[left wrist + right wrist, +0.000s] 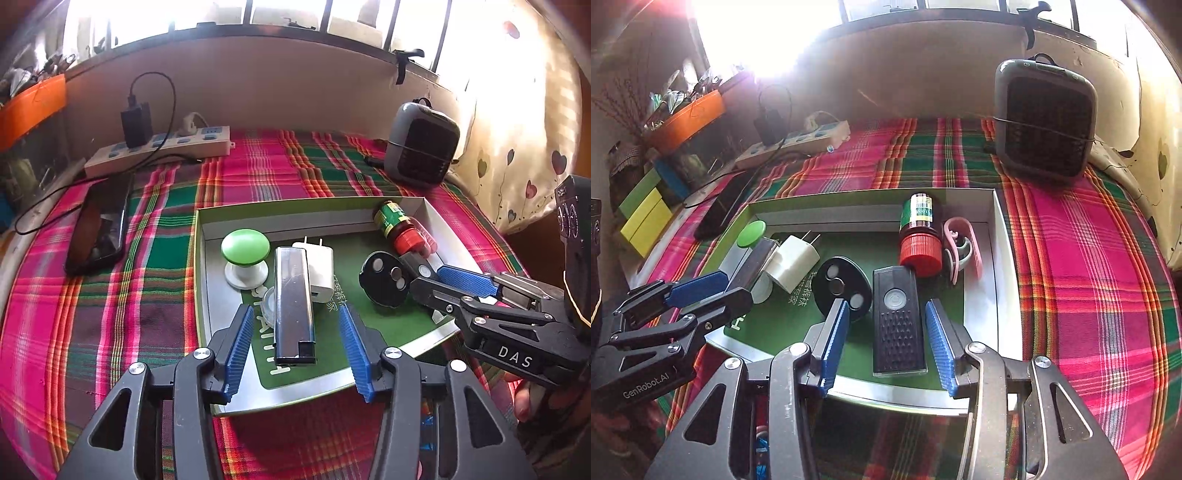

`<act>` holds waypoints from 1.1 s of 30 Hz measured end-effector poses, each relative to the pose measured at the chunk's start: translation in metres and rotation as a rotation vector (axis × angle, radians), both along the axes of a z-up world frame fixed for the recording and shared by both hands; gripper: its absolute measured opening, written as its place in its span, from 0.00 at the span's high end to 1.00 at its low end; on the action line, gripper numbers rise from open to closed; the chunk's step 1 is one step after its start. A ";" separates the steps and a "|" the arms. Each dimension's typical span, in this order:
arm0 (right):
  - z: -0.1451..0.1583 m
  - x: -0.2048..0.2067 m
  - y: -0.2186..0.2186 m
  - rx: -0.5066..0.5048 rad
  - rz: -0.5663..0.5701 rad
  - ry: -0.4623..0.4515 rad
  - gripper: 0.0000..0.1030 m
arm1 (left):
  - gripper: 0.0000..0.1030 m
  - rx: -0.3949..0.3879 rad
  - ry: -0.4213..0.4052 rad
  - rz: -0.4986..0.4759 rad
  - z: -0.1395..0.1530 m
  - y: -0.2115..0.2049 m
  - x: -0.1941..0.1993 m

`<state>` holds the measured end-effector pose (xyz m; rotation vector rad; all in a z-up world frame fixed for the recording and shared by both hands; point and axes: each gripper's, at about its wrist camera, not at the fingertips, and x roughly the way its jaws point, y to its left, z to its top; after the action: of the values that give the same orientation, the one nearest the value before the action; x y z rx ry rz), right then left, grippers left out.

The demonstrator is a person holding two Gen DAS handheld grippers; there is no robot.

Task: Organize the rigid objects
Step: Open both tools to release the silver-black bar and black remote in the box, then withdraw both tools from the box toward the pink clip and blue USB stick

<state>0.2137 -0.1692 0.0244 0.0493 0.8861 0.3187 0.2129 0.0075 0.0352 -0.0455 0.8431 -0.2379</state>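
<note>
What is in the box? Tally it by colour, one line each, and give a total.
Black: 2 (round disc, remote)
White: 1 (charger plug)
Green-topped: 1 (knob)
Silver: 1 (slim case)
Clear: 1 (small lid)
Pink: 1 (clip)
Red-capped: 1 (bottle)
Total: 8
</note>
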 end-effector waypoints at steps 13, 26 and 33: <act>0.017 -0.030 -0.004 0.019 -0.021 -0.036 0.57 | 0.54 0.020 -0.036 0.001 0.018 -0.003 -0.030; 0.031 -0.072 -0.007 0.057 -0.011 -0.072 0.57 | 0.54 0.021 -0.060 0.043 0.026 0.005 -0.065; 0.023 -0.094 0.001 0.060 0.029 -0.048 0.56 | 0.54 -0.005 -0.046 0.069 0.021 0.019 -0.077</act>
<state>0.1199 -0.1679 0.0476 0.0836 0.8300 0.3720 0.1360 0.0264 0.0560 -0.0731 0.7933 -0.1753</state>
